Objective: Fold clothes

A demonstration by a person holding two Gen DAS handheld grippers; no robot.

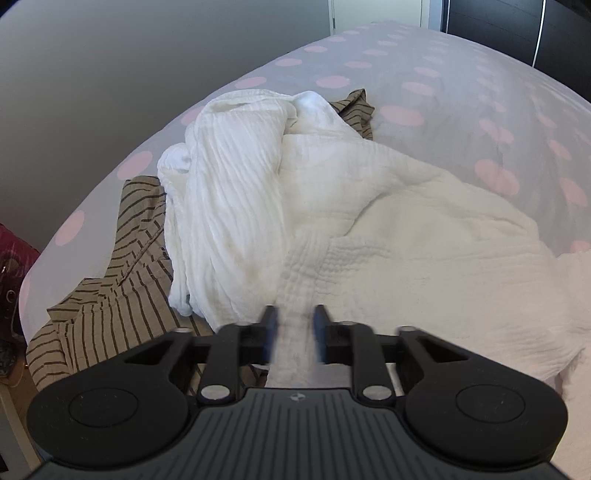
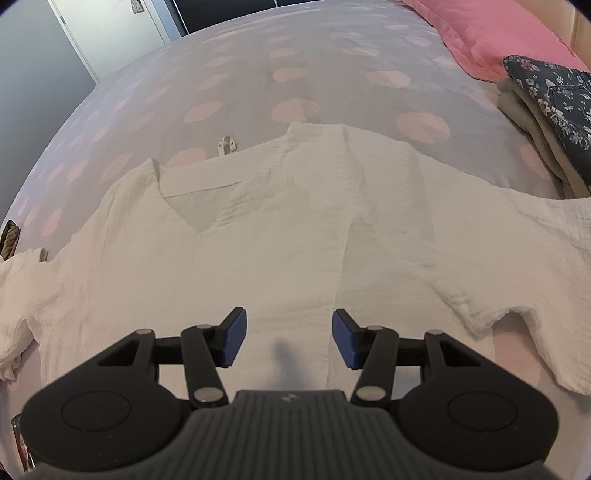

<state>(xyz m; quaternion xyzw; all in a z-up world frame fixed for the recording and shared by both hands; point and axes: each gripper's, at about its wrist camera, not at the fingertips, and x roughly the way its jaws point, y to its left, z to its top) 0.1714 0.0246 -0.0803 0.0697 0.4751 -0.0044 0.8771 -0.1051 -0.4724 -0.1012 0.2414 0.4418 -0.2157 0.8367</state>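
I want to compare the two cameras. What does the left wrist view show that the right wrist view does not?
Only left: the left tongs shut on a bunched fold of the cream blouse, plus a white garment. Only right: open right tongs, the neckline, a folded stack. Both: the blouse, striped garment and dotted bedspread.

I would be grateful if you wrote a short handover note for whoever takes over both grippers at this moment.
Left gripper: shut on a bunched fold of the cream top.
Right gripper: open, empty, hovering over the same cream top's lower body.
The top lies spread, V-neck up, on the dotted bedspread. A crumpled white garment and a striped shirt wait in a pile to the left.
Done: folded stack near the pink pillow.
Left: fold the cream top, then the other two.
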